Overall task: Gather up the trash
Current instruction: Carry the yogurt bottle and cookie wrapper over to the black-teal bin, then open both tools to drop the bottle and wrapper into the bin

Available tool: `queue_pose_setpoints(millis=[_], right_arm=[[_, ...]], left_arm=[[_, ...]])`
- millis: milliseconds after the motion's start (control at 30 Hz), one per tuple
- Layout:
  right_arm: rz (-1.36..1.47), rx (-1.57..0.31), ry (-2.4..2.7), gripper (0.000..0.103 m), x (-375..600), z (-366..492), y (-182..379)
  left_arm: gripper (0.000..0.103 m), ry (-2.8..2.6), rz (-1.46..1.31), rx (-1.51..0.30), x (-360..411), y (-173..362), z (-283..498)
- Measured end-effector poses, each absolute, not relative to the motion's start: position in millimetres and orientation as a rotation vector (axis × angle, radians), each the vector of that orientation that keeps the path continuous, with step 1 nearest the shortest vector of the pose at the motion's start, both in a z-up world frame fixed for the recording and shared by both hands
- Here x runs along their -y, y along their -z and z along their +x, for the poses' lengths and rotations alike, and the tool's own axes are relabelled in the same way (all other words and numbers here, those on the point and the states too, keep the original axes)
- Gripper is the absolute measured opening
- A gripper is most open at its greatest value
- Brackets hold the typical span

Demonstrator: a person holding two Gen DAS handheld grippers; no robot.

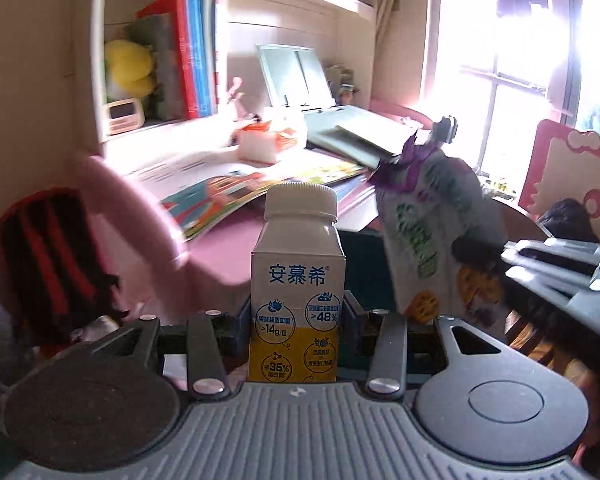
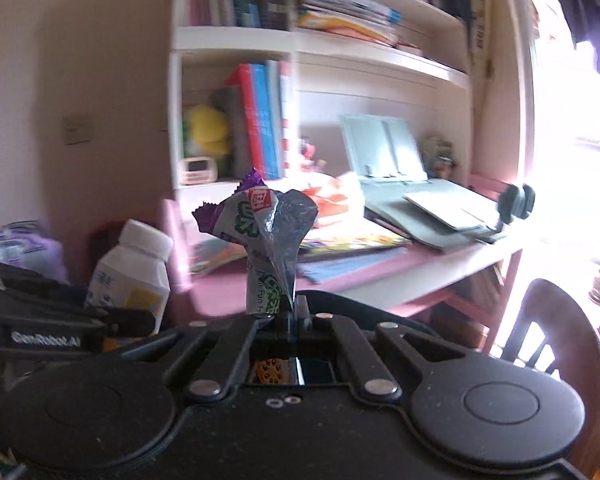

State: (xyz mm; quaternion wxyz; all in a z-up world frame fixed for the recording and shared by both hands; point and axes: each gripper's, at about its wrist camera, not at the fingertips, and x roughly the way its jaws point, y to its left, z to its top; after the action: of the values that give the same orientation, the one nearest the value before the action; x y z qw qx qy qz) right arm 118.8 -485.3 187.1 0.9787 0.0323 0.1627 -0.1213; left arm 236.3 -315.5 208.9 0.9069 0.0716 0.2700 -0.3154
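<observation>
Left tongs [image 1: 297, 316] are pinching the yogurt bottle [image 1: 297, 288] upright by its sleeve, while right tongs [image 2: 284, 312] are squeezing a crumpled snack wrapper [image 2: 266, 240] at its neck. Both pieces are being carried clear of the pink bench [image 1: 236, 240], presumably heading for a bin that isn't showing.

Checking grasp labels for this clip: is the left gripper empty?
No. In the left wrist view the left gripper is closed on a white yogurt bottle, held upright between its fingers.
</observation>
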Motion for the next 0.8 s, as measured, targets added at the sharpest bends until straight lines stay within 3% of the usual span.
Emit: queue_pose_setpoints(millis=[667, 800], right_arm=[[0.107, -0.61, 0.256, 0.001, 530.8, 167.4, -112.7], [0.093, -0.644, 0.26, 0.01, 531.8, 170.8, -104.5]], left_arm=[[0.044, 0.675, 0.316, -0.768, 428.4, -117.6, 289.8], [0.044, 0.678, 0.344, -0.798, 431.2, -104.7, 291.5]])
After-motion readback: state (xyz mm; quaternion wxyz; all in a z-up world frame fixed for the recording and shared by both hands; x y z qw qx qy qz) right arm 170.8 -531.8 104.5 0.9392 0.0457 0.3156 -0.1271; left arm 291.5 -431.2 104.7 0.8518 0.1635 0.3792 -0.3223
